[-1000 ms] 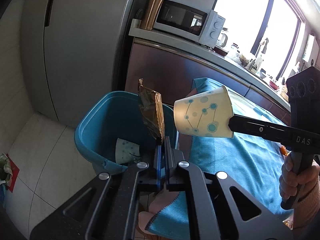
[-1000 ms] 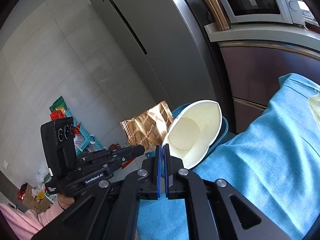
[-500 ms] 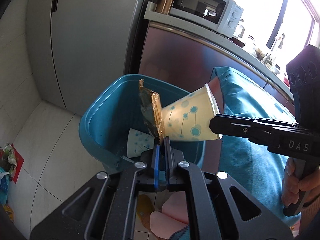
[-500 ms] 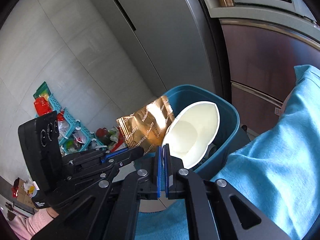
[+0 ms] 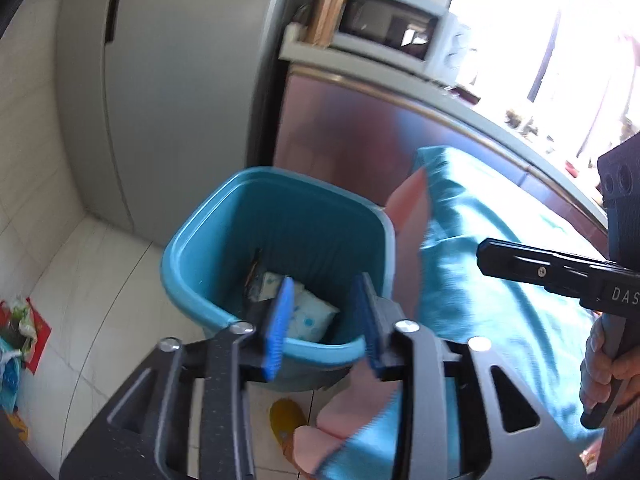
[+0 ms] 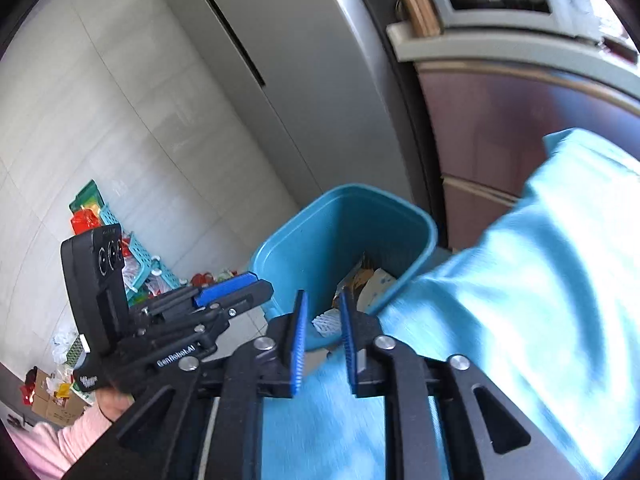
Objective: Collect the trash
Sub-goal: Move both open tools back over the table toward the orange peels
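Trash (image 5: 298,312) lies in the blue bin (image 5: 208,240); both the left gripper (image 5: 324,320) and right gripper (image 6: 323,332) hang over it, jaws opening, empty. Risk: a low jaw may clip the rim and tip the bin

Both jaws are opening, empty; the gold wrapper (image 5: 253,280) and paper cup (image 5: 308,314) now lie in the bin (image 5: 188,248).

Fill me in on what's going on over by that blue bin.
A person holds a two-finger gripper in each hand above a blue trash bin on the kitchen floor beside a table draped in a blue cloth. The left gripper and right gripper are both opening with nothing between their jaws. A brown wrapper and a dotted paper cup lie at the bottom of the bin.
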Tool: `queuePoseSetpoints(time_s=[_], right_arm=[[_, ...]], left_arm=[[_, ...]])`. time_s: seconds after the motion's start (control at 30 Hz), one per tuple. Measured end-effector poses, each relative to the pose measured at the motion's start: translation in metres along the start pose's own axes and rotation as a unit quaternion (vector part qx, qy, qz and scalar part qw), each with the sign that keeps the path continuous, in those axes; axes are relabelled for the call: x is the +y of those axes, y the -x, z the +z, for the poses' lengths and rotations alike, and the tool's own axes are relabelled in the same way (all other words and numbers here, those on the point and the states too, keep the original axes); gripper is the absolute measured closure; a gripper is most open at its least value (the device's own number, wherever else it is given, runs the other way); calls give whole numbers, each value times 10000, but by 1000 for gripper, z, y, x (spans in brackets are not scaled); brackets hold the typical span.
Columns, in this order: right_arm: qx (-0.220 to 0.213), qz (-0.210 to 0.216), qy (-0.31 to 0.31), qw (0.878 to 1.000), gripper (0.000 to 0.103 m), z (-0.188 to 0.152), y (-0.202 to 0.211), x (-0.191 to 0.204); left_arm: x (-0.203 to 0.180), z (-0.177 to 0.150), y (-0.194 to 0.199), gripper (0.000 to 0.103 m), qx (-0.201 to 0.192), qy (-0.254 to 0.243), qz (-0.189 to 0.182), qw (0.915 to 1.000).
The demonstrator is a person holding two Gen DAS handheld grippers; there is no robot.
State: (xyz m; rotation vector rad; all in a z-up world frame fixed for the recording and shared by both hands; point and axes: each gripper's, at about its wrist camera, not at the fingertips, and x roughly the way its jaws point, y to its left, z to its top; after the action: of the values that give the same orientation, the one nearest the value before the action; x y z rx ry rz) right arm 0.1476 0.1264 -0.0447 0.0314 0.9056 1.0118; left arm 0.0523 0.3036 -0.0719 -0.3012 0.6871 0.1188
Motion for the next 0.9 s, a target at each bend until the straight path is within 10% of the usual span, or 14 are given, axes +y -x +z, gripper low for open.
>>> queuePoseSetpoints(time_s=[0.57,0.9], right_arm=[[-1312,-1472,-692,9779,65,-93,200,-60],[-1640,-2242,-1501,9489,61,-134,262,-129]], left_arm=[[-182,-17,19,46,-29,-1524,-1830,9712],[-272,-32,-15,46,400,-2110,-2178,9521]])
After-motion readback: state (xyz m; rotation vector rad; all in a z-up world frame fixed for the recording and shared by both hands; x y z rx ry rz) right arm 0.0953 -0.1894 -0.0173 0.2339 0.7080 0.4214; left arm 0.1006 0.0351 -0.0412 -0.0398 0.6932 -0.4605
